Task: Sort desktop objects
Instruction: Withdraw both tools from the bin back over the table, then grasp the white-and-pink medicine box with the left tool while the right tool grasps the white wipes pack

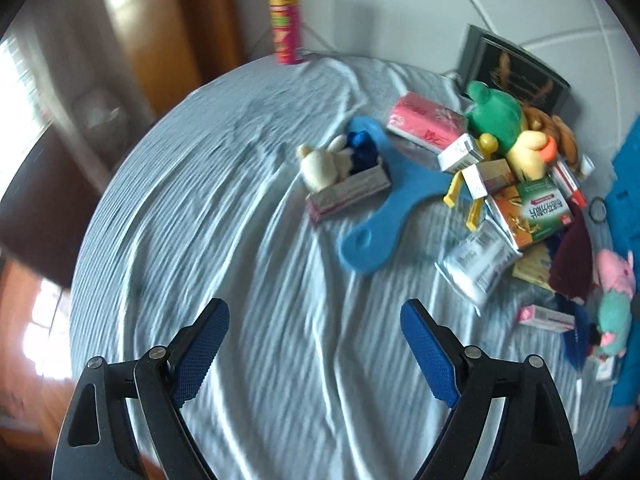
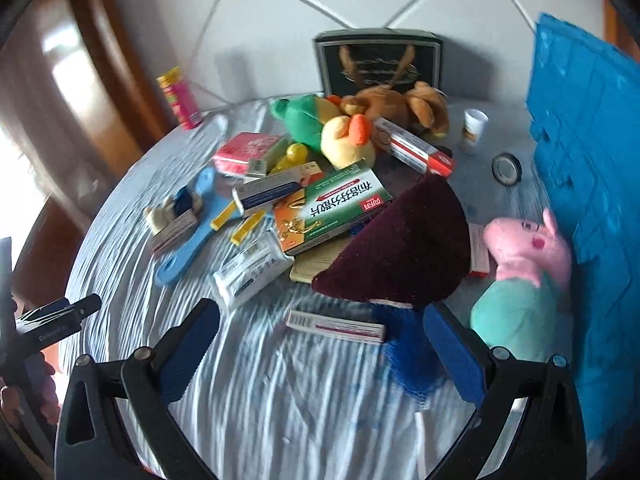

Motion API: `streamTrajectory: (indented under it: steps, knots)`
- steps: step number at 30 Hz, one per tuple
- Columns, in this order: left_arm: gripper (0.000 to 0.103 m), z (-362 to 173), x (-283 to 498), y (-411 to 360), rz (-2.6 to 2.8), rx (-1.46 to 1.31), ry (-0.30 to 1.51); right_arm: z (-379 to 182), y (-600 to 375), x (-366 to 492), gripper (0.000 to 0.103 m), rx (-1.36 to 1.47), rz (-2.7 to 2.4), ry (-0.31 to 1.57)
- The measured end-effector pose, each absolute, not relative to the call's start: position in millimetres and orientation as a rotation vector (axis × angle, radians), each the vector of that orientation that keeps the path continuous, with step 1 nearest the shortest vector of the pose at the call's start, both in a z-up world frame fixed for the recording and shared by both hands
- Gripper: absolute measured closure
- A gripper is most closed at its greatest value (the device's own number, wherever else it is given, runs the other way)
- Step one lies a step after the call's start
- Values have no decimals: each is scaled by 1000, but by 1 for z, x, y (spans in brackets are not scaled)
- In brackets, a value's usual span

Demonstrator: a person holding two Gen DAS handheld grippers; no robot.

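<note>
A round surface (image 1: 240, 240) draped in a wrinkled pale blue cloth carries a heap of objects toward its far right side. A blue crate (image 2: 580, 160) stands at the right edge, with a pink pig plush (image 2: 524, 252) just beside it. A maroon cloth (image 2: 400, 256) lies at the near end of the heap, touching a green box (image 2: 336, 204). A blue paddle (image 1: 384, 200) lies left of the heap, with a small white plush (image 1: 320, 162) resting on it. A crisp can (image 1: 286, 26) stands upright at the far edge, well apart. The left gripper (image 1: 316, 344) hovers with fingers wide and empty. The right gripper (image 2: 320, 348) is likewise spread wide, holding nothing, near a slim white box (image 2: 336, 326).
</note>
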State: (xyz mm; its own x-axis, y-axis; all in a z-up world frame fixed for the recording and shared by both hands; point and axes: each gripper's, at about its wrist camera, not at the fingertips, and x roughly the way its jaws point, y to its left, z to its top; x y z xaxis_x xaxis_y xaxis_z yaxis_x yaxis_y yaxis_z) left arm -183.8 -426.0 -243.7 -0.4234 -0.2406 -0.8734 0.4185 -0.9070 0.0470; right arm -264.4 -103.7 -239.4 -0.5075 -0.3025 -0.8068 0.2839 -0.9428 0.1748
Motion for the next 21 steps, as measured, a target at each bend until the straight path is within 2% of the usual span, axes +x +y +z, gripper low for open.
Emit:
streamTrajectory:
  steps: [4,8,13,17,21]
  knots:
    - [15,-265,-226,-453,-2458,1510,136,-258,-134,-266,0,1438,-2540,-69]
    - [25,-286,-263,-465,-2542,1597,2,-272,-158,-267,0,1521,-2586,-159]
    - [29,-319,-298,-473,-2570,1694,-145,-288,-183,-272,0,1603,-2610,-237]
    - [30,-339,-313,-478,-2567,1728,-197,-300,-206,-279,0,1626,-2592,-249]
    - [30,-345,-325,-484,-2588,1733,-165,-311,-228,-290,0,1638,-2585,-260]
